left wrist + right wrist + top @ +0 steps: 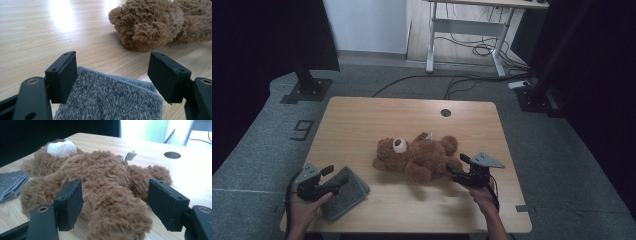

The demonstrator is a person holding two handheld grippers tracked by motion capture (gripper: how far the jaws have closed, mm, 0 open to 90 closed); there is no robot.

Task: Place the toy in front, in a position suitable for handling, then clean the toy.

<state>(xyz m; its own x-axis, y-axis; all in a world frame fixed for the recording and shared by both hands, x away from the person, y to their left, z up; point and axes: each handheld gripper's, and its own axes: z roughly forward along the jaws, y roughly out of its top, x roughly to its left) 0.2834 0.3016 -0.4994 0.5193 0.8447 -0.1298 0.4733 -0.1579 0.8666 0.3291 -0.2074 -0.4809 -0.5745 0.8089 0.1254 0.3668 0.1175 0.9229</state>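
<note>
Right tongs (115, 202): spread, pads clear of the fur, a plush leg between the jaws.
Teddy bear (417, 155): on its back mid-worktop, directly ahead of the right tongs.
Handling: likely light, soft, squashy; a limb looks like the best place to pinch.
Left tongs (112, 75): spread over the grey folded cloth (110, 100), not pinching it.
Worktop (362, 120): pale wood.

You worked at a light wooden table (362, 120) with a round cable hole (445, 112) near its far edge. It stood on grey carpet (257, 150) bearing a painted number nine (301, 130). Beyond the table's far edge stood a white-framed desk (472, 30), cables (447, 82) trailing over the floor, black stands (307, 87) at either far corner.
</note>
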